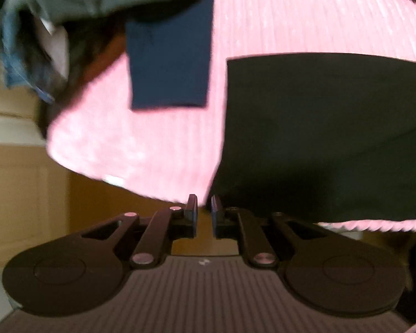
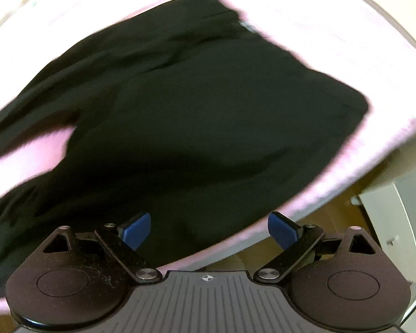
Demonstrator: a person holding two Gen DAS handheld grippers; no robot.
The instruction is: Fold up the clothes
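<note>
Black garment [image 2: 197,116] flat on pink cover [image 2: 360,166], just ahead of wide-spread right tool [image 2: 209,231].

Black garment [image 2: 197,111] flat, partly folded

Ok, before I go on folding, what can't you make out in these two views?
- Black garment: its type; blurred, cut off left, right wrist view.
- Clothes pile: individual items; blurred, left wrist view.
- Left gripper: whether it pinches anything; jaws nearly closed at the pink cover's edge.
</note>
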